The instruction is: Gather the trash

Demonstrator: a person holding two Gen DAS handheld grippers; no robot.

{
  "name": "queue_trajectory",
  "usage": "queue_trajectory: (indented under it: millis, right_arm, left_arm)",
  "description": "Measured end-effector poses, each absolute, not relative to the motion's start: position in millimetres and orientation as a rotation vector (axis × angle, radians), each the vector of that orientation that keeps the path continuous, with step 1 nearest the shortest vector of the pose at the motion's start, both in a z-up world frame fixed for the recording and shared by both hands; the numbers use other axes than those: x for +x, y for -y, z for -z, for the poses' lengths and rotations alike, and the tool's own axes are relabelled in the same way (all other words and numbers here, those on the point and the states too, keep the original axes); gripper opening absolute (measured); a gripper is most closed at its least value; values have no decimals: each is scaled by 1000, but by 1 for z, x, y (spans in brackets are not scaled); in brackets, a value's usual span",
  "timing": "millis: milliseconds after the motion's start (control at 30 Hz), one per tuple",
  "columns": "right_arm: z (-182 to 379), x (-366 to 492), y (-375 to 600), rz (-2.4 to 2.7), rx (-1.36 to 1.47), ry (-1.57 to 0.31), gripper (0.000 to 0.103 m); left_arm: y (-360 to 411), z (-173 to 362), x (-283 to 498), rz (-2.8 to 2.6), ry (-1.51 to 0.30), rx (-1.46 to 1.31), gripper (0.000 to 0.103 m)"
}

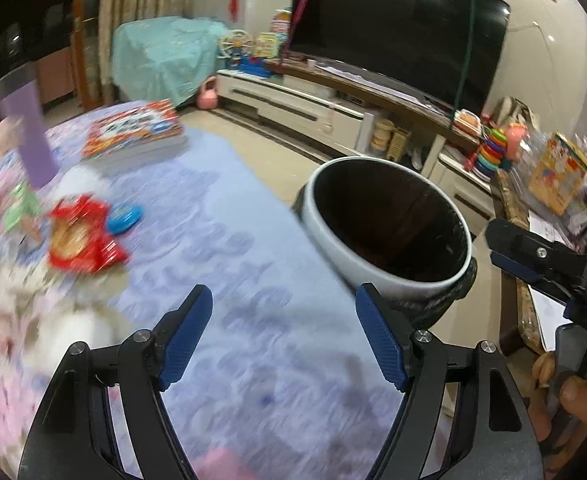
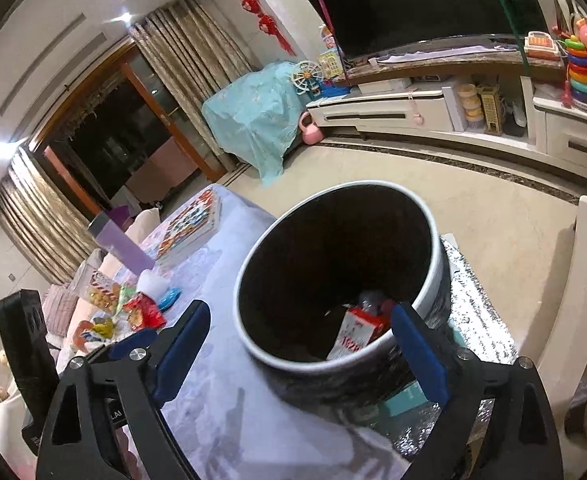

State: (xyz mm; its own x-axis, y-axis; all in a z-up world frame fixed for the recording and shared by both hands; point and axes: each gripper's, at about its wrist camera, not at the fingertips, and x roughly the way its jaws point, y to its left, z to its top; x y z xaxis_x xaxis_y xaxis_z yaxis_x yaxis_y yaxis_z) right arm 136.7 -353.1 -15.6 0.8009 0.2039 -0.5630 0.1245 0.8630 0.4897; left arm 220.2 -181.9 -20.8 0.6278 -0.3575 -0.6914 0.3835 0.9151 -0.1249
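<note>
Hanging over a table covered in a pale lilac cloth (image 1: pixel 229 264), the left gripper (image 1: pixel 283 324) has its blue-padded jaws spread wide with nothing between them. A white-rimmed trash bin (image 1: pixel 389 224) with a dark inside stands at about two o'clock from it, near the table's edge. At about ten o'clock, well apart from the bin, lie a red snack wrapper (image 1: pixel 81 240) and a blue lid-like disc (image 1: pixel 123 218) just beside it, with a stack of colourful books (image 1: pixel 133 132) farther back; this side of the view is blurred. The right gripper (image 2: pixel 299 344) hovers just before the bin's near rim, jaws spread very wide and empty. Inside the bin, at about twelve o'clock from that gripper, a red-and-white carton (image 2: pixel 359 330) lies tilted against the wall, beside something clear that is too dim to make out. More wrappers (image 2: pixel 133 312) sit at nine o'clock in the right wrist view.
</note>
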Motion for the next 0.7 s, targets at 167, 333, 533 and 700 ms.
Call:
queue_trajectory:
  millis: [167, 333, 533, 700]
  right_arm:
    - [15, 128, 329, -84, 530, -646, 102]
    - [20, 121, 303, -130, 526, -657, 102]
    - [22, 122, 271, -188, 499, -677, 102]
    - [23, 118, 243, -234, 488, -680, 102]
  left_arm:
    - [145, 29, 202, 367, -786, -20, 76]
    - [107, 33, 187, 307, -785, -54, 76]
    - [64, 33, 172, 246, -779, -114, 76]
    - [33, 35, 163, 203, -768, -140, 76]
